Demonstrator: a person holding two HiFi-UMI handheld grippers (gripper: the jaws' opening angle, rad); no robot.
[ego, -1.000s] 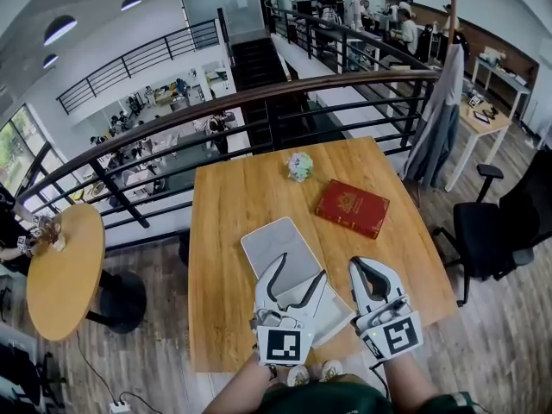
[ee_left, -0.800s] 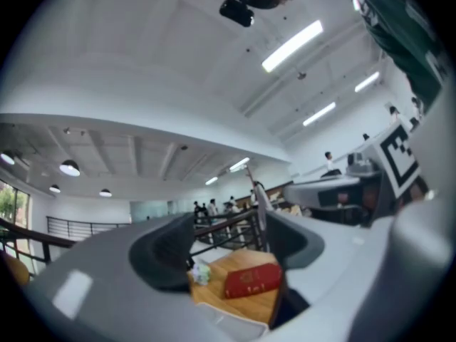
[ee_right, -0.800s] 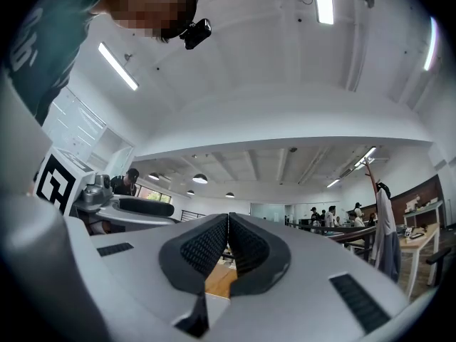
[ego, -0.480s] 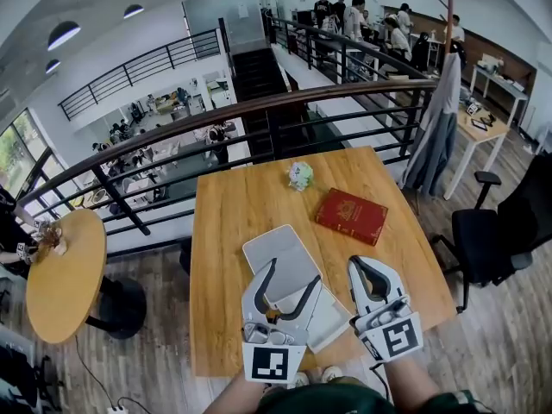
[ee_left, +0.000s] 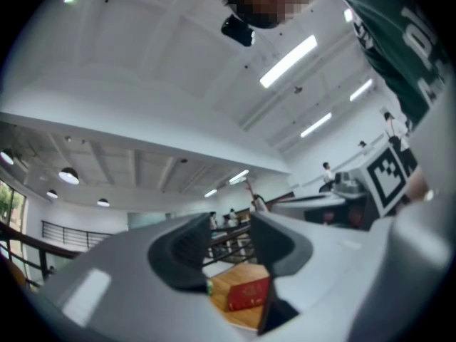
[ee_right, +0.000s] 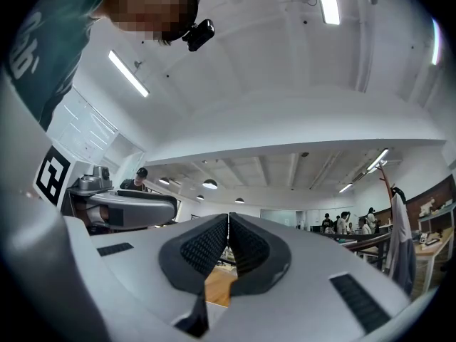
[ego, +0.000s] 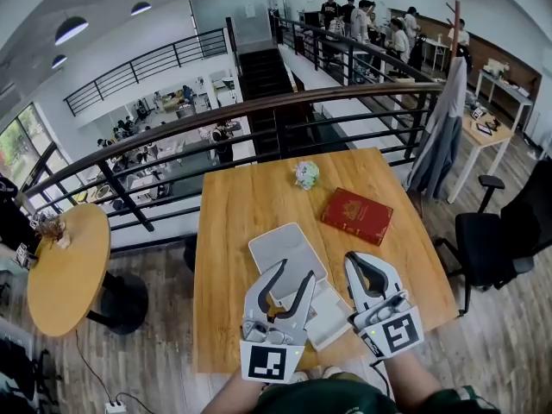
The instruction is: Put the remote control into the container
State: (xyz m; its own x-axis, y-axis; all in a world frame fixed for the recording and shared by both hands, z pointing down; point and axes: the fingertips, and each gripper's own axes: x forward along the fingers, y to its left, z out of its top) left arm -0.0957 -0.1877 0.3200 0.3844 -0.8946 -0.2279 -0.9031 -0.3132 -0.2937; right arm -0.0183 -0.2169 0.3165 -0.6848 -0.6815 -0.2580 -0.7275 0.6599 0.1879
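One desk [ego: 231, 231], one red book [ego: 356, 216], one white container [ego: 281, 245], one small flower bunch [ego: 306, 175], and two grippers: left gripper [ego: 297, 271], right gripper [ego: 356, 260].

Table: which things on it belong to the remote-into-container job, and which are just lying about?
Job: white container; white panel beside it, maybe its lid. No remote shows.
Lying about: red book; small bouquet.

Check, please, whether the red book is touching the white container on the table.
Apart. The head view shows a strip of bare wooden table between the red book and the white container.
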